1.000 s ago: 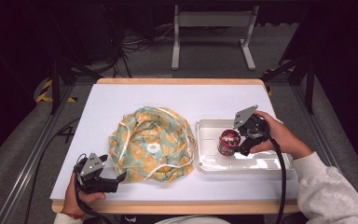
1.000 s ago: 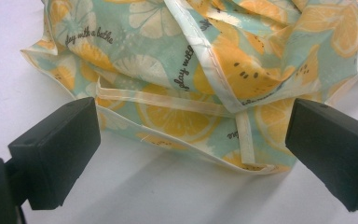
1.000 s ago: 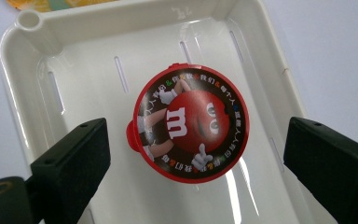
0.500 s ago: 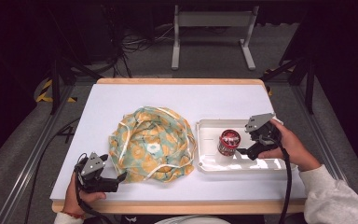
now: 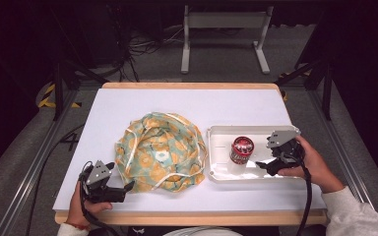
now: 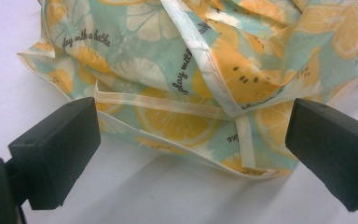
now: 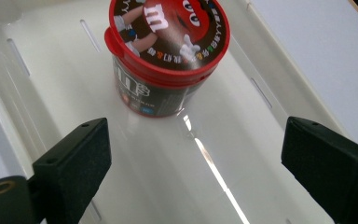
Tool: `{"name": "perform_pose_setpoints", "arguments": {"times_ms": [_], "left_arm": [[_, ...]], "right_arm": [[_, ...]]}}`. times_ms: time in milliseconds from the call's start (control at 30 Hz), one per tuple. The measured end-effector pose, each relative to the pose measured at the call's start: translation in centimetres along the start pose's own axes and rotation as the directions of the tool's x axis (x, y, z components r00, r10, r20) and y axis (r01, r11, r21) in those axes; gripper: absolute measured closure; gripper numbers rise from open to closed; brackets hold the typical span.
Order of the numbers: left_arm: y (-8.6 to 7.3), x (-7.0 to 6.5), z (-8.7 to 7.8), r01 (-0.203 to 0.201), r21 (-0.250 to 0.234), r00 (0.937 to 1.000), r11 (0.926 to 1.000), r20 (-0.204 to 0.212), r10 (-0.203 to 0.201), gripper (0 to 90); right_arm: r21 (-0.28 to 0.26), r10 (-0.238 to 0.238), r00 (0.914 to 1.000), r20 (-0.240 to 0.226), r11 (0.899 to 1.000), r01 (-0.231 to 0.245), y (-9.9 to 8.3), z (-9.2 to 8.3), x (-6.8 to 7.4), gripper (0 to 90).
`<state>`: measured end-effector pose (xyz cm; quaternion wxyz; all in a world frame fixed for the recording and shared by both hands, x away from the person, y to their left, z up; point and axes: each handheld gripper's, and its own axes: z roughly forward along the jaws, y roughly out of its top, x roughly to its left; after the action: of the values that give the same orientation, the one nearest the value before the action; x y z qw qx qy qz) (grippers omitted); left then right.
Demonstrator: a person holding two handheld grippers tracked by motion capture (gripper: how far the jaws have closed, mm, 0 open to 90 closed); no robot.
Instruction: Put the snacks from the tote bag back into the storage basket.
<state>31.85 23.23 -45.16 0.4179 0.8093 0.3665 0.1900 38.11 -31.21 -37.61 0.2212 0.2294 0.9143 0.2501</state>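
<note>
A short round tub (image 5: 241, 149) stands upright in a shallow white tray (image 5: 216, 174) on the right half of the white counter (image 5: 202, 105). The tub is glossy plastic, dark brown down its side with a red rim, and its flat lid (image 7: 168, 32) carries printed candy characters and a large white letter m. The tray is smooth, shiny plastic with rounded corners, low walls and narrow slots moulded into its floor.

The right hand-held gripper (image 5: 266, 166) sits low over the tray, just to the right of the tub and clear of it. Its two blocky matt black jaws stand wide, having just been narrowing a little, with only bare tray floor between them; the tub lies ahead of them in the right gripper view.

On the left half of the counter lies a crumpled cloth bag (image 5: 160, 150), thin soft fabric printed with yellow lemon slices on pale teal, edged with cream binding tape and small black lettering. The left hand-held gripper (image 5: 128, 188) rests at the counter's near left corner, jaws wide, pointing at the bag's folded hem (image 6: 177, 107), which lies close in front of them.
</note>
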Motion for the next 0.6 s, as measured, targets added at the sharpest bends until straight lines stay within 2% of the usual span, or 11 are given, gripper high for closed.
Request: {"name": "perform_pose_setpoints", "arguments": {"times_ms": [233,333,400,600], "left_arm": [[0.0,0.1,0.0,0.003,-0.001,1.0,1.0,0.001,-0.003,3.9],[-0.1,0.1,0.0,0.003,0.0,1.0,1.0,0.001,-0.003,3.9],[-0.1,0.1,0.0,0.005,0.0,1.0,1.0,0.0,-0.005,3.9],[-0.1,0.1,0.0,0.006,0.0,1.0,1.0,0.0,-0.006,3.9]], "right_arm": [[-0.025,0.04,0.9986,0.035,0.999,-0.039,-1.3,0.0,0.2,7.8],[-0.055,0.07,0.9971,0.028,0.996,-0.069,-2.1,-0.2,0.3,7.7],[-0.072,0.092,0.9947,0.044,0.993,-0.089,-2.6,-0.4,0.3,7.9],[-0.088,0.09,0.9937,0.067,0.993,-0.084,-3.7,-0.9,0.6,8.0]]}}
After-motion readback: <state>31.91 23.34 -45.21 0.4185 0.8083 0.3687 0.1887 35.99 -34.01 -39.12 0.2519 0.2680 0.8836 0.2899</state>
